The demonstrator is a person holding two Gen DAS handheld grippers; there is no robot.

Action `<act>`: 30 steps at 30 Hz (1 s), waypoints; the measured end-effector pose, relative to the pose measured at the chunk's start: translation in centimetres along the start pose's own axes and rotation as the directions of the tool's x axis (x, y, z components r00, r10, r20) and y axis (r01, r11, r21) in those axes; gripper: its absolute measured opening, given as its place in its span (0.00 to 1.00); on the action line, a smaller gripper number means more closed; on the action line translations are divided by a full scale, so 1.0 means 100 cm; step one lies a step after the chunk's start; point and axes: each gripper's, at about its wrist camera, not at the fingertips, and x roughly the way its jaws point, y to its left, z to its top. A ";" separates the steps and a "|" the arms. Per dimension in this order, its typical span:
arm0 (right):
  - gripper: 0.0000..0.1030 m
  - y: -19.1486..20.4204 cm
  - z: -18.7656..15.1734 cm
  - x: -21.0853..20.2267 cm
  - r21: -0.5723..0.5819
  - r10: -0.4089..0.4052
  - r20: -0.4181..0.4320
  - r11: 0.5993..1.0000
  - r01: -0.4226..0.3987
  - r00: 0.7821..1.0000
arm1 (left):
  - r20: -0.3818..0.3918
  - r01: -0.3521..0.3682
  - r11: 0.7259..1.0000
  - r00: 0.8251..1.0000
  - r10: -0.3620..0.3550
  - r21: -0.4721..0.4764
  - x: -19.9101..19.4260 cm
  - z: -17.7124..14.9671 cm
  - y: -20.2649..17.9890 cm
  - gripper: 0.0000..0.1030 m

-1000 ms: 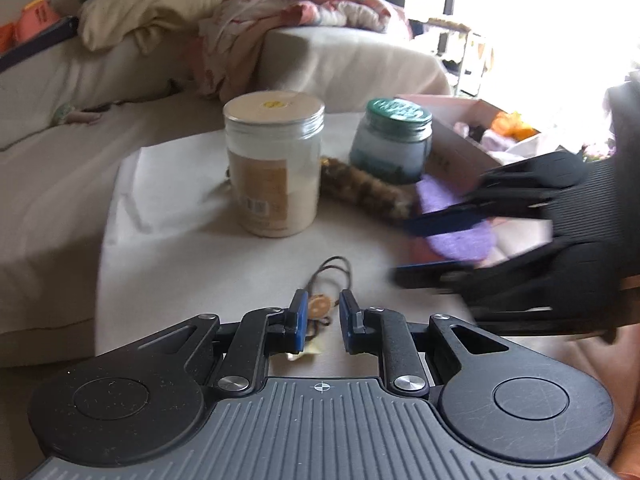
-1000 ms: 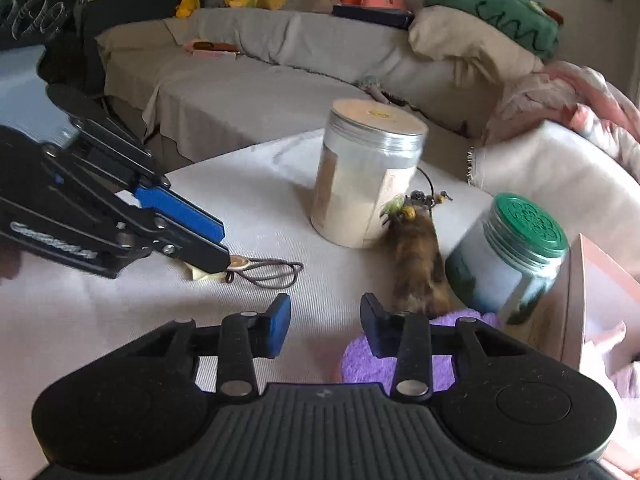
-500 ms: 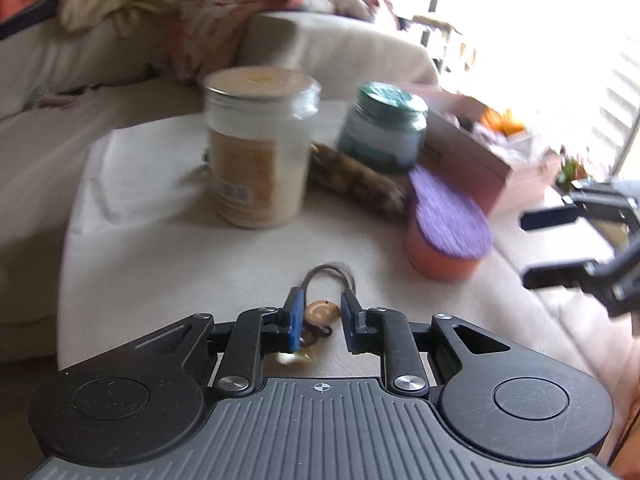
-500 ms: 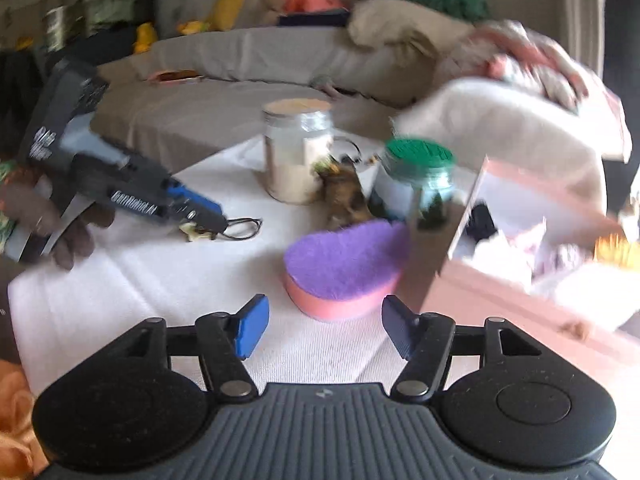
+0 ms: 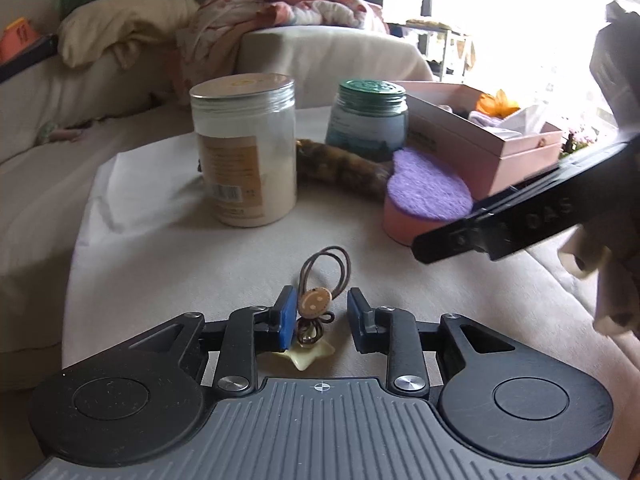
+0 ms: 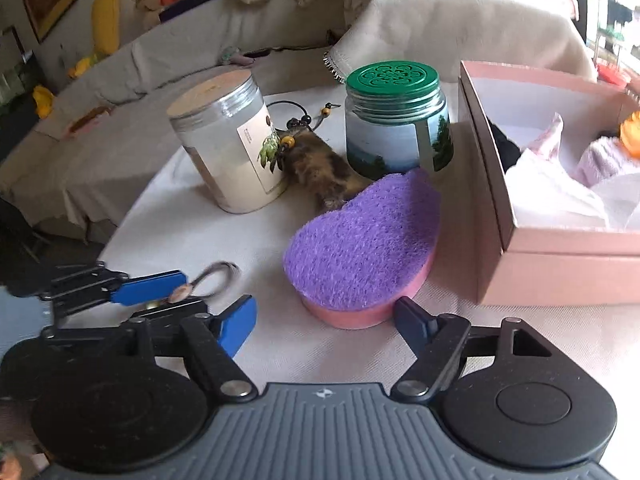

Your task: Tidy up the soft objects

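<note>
Straddling the near rim of the purple-topped sponge (image 6: 362, 240), low centre of the right wrist view, right gripper (image 6: 324, 322) fingers spread wide; sponge's long axis running up-right toward the pink box (image 6: 560, 248); left gripper (image 5: 320, 312) parted around a hair tie (image 5: 316, 288).

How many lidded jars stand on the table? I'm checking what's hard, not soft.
2. The pale jar stands left of the furry toy; the green-lidded jar is right of it, beside the pink box. None seems hidden.
</note>
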 end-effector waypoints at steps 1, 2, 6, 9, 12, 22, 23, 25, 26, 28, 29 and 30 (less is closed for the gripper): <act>0.74 -0.003 -0.001 -0.001 0.006 -0.033 0.012 0.999 0.033 0.999 | 0.005 0.004 1.000 1.000 -0.004 0.001 -0.001 -0.002 -0.001 0.31; 0.67 -0.009 -0.002 -0.003 0.027 -0.054 0.023 0.998 0.053 0.998 | 0.011 0.005 1.000 1.000 -0.005 -0.002 -0.002 -0.003 -0.001 0.31; 0.40 -0.028 -0.009 -0.018 0.037 0.013 0.019 0.999 -0.013 1.000 | 0.041 0.016 0.999 0.999 -0.015 -0.035 -0.005 -0.009 0.006 0.31; 0.13 -0.030 -0.019 -0.029 -0.017 -0.004 0.033 1.000 0.005 0.999 | 0.049 0.014 0.999 0.999 -0.012 -0.041 -0.006 -0.010 0.006 0.31; 0.01 -0.033 -0.025 -0.037 -0.077 0.037 -0.006 0.996 -0.037 0.999 | 0.052 -0.001 1.000 0.999 0.003 -0.022 -0.008 -0.012 0.004 0.31; 0.70 -0.005 -0.031 -0.073 -0.220 -0.030 0.250 0.972 0.087 0.968 | 0.058 -0.020 1.000 0.998 0.020 0.002 -0.010 -0.014 0.003 0.31; 0.70 0.008 -0.028 -0.071 -0.293 -0.031 0.293 0.949 0.121 0.955 | 0.058 -0.022 1.000 0.998 0.021 0.004 -0.010 -0.014 0.003 0.32; 0.70 0.032 -0.018 -0.057 -0.429 -0.041 0.340 0.882 0.194 0.940 | 0.058 -0.022 1.000 0.998 0.022 0.007 -0.011 -0.014 0.004 0.32; 0.66 0.039 -0.011 -0.045 -0.460 -0.064 0.348 0.857 0.230 0.935 | 0.058 -0.021 1.000 0.998 0.021 0.006 -0.011 -0.014 0.004 0.32; 0.56 0.043 0.008 -0.019 -0.476 -0.142 0.327 0.829 0.293 0.934 | 0.058 -0.022 1.000 0.998 0.021 0.007 -0.011 -0.014 0.004 0.32; 0.55 0.040 0.019 -0.007 -0.468 -0.173 0.283 0.834 0.293 0.943 | 0.059 -0.021 1.000 0.998 0.021 0.006 -0.011 -0.014 0.004 0.31; 0.52 0.034 0.029 0.004 -0.443 -0.199 0.235 0.849 0.287 0.951 | 0.059 -0.020 1.000 0.998 0.020 0.005 -0.011 -0.014 0.004 0.31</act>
